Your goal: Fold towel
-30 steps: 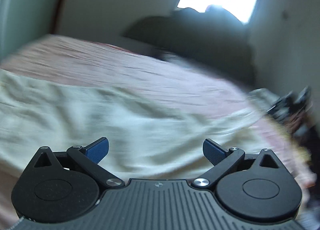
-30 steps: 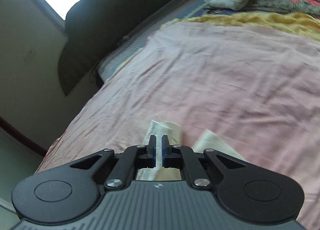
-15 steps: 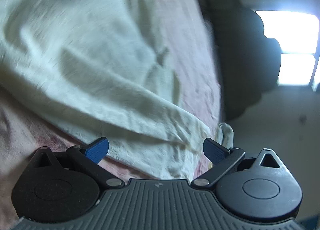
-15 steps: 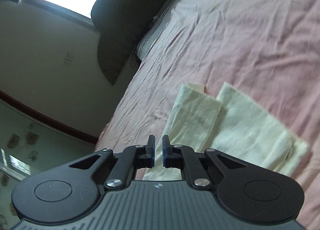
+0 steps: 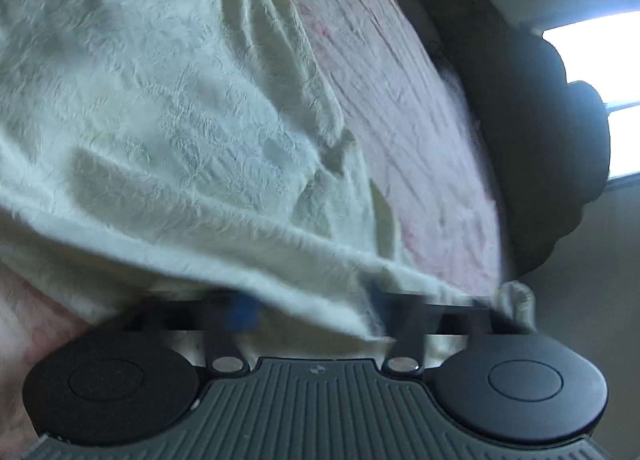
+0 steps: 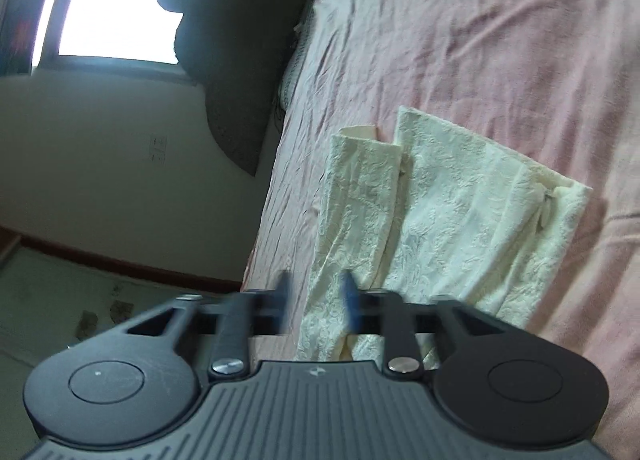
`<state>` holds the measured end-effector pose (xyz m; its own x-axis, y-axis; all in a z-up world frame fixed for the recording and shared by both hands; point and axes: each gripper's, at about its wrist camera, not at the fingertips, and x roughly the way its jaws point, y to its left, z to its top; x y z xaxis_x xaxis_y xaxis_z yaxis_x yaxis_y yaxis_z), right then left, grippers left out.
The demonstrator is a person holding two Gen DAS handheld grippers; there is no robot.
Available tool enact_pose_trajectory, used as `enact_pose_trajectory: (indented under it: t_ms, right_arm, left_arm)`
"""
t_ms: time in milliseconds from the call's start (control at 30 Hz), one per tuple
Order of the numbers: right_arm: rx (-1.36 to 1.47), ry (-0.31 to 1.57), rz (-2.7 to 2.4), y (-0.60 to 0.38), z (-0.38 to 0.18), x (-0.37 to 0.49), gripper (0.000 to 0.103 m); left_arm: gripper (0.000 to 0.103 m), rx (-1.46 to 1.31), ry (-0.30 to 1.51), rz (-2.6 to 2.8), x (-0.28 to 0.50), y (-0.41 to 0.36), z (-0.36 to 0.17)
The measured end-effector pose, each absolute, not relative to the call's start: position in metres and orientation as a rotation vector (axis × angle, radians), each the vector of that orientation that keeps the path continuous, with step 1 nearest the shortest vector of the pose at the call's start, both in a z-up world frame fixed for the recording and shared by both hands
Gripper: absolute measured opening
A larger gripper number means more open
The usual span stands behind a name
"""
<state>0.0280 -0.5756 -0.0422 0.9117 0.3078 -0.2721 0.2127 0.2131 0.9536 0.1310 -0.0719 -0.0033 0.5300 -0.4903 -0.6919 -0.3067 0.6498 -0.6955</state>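
The cream towel [image 6: 436, 219] is lying partly folded on the pink bedsheet [image 6: 500, 39], looking light, limp and best pinched at a doubled corner, while the right gripper [image 6: 316, 306] is gaping slightly, empty, and the left gripper [image 5: 312, 304] is blurring under draped cloth, grip unclear.

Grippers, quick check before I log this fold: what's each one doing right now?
Left gripper: blurred and draped by the towel; cannot tell.
Right gripper: open, fingers blurred, apart over the towel's edge.
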Motion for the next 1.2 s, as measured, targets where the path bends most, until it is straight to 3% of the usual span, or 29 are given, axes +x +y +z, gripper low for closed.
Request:
enact_pose_trajectory:
  t_ms: [33, 67, 333, 600, 833, 867, 900, 967, 1200]
  right_arm:
    - [1.392, 0.426, 0.066, -0.578, -0.043, 0.025, 0.089]
    - [1.403, 0.378, 0.064, -0.580, -0.042, 0.020, 0.094]
    - [1.453, 0.412, 0.141, -0.580, -0.042, 0.036, 0.094]
    - [1.415, 0.696, 0.413, -0.488, -0.054, 0.096, 0.094]
    - [1.538, 0.572, 0.297, -0.512, -0.064, 0.124, 0.093]
    - [1.539, 0.557, 0.268, -0.520, -0.062, 0.125, 0.088]
    - [1.524, 0.521, 0.237, -0.528, -0.059, 0.124, 0.064]
    - [1.438, 0.543, 0.124, -0.544, -0.050, 0.123, 0.036]
    - [1.393, 0.538, -0.011, -0.576, -0.052, 0.119, 0.034]
  left_arm:
    - [0.002, -0.879, 1.065, -0.112, 0.132, -0.073, -0.006]
    - [0.002, -0.889, 1.065, -0.104, 0.132, -0.072, -0.008]
    - [0.001, -0.915, 0.985, -0.170, 0.127, -0.063, 0.023]
    - [0.001, -0.970, 0.978, -0.243, 0.125, -0.056, 0.036]
    - [0.001, -0.985, 1.004, -0.254, 0.123, -0.053, 0.027]
    - [0.001, -0.985, 1.006, -0.258, 0.123, -0.053, 0.026]
    - [0.001, -0.984, 1.008, -0.264, 0.123, -0.053, 0.026]
    - [0.001, -0.978, 1.015, -0.267, 0.122, -0.054, 0.024]
    - [0.001, -0.968, 1.057, -0.264, 0.119, -0.057, 0.009]
